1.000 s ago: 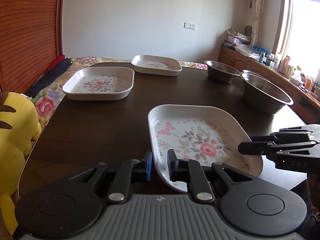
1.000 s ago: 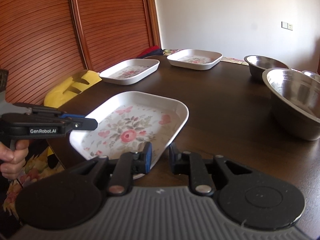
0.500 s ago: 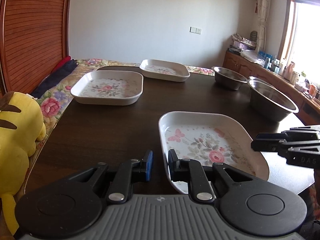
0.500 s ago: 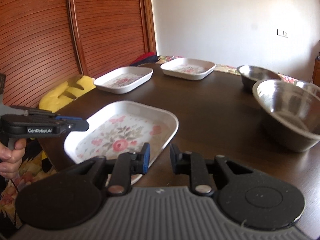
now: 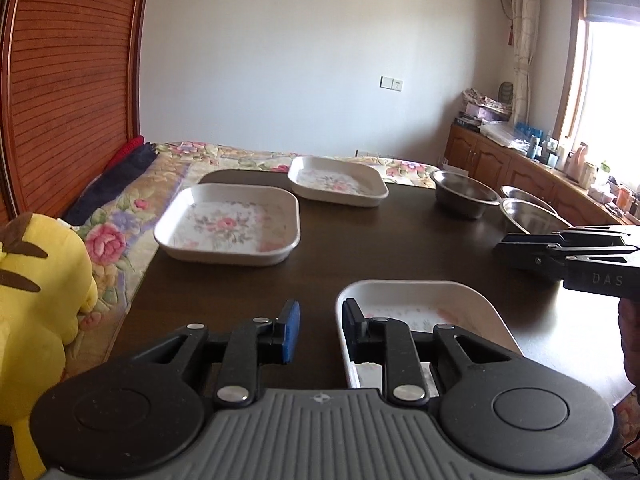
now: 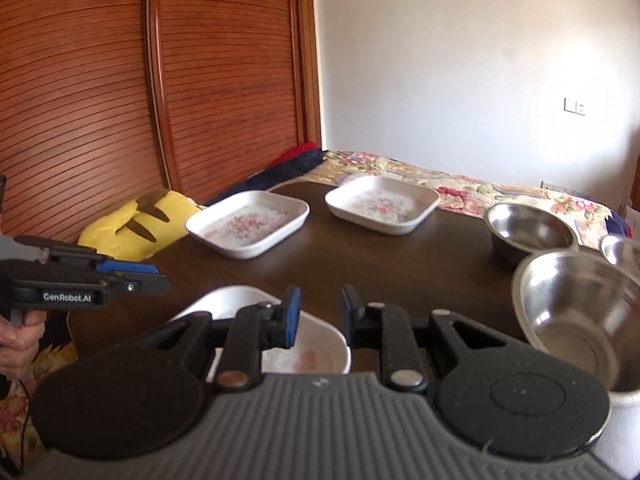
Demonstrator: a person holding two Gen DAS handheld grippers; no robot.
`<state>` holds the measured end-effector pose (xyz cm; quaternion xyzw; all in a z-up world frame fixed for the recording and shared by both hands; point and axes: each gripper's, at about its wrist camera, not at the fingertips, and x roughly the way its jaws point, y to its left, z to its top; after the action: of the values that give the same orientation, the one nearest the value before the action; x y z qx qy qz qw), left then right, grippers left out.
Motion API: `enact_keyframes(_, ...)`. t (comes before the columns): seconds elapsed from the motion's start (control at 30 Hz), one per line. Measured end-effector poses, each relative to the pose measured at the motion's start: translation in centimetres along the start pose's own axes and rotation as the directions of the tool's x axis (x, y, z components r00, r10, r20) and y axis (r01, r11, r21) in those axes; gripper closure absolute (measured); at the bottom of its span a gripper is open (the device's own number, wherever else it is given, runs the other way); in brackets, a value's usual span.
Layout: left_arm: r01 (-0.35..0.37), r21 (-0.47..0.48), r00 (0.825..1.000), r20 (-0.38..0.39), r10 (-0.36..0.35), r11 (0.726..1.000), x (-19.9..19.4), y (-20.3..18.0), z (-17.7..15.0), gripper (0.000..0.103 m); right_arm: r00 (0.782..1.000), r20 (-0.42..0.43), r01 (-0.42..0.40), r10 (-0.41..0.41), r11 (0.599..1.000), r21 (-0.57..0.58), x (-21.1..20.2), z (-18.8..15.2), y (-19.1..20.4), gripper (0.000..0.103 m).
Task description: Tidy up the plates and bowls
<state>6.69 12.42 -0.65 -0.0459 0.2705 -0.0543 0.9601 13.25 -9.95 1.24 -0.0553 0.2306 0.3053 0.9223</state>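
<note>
Parted fingers on the left gripper (image 5: 319, 330), black with one blue pad, nothing held; right finger over the near corner of a white square floral melamine plate (image 5: 420, 300) at the front edge of the dark glossy wooden table (image 5: 380, 240). Same on the right gripper (image 6: 318, 318): gap open, empty, left blue pad above that plate's rim (image 6: 248, 294).

Farther out, two more matching white square floral plates (image 5: 228, 222) (image 5: 338, 180), well apart from the near one. Smooth round stainless steel bowls: small (image 6: 528, 228), large (image 6: 580, 300).

Only in the left wrist view: window, wooden cabinets. Only in the right: slatted wooden doors in full, a hand (image 6: 18, 340) on the left gripper's handle. Yellow plush toy (image 5: 36, 300) beside the table.
</note>
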Motion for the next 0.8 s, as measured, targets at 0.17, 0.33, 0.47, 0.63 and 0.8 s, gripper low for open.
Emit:
enact_keyframes(0.17,-0.021,-0.001,1.000,0.006,0.021,1.000,0.8,1.3,1.0,0.073,1.000,-0.008,-0.021,0.021,1.000,-0.015,1.8,1.3,0.3,0.080)
enact_keyframes(0.33,-0.033,-0.001,0.999,0.011,0.034,0.999,1.9,2.7,2.0,0.071,0.999,-0.020,-0.037,0.036,0.999,-0.034,3.6,2.6,0.8,0.080)
enact_keyframes(0.47,-0.043,-0.002,0.999,0.018,0.043,0.999,2.9,4.0,2.9,0.067,0.998,-0.033,-0.051,0.050,0.998,-0.041,5.0,3.3,1.0,0.080)
enact_keyframes(0.63,-0.049,-0.003,0.999,0.017,0.049,0.999,4.2,5.4,3.9,0.057,0.997,-0.048,-0.066,0.064,0.997,-0.045,6.7,4.2,1.5,0.074)
enact_keyframes(0.8,-0.053,0.002,0.998,0.020,0.053,0.999,5.3,6.4,4.6,0.046,0.996,-0.062,-0.073,0.069,0.996,-0.049,8.4,5.0,1.9,0.067)
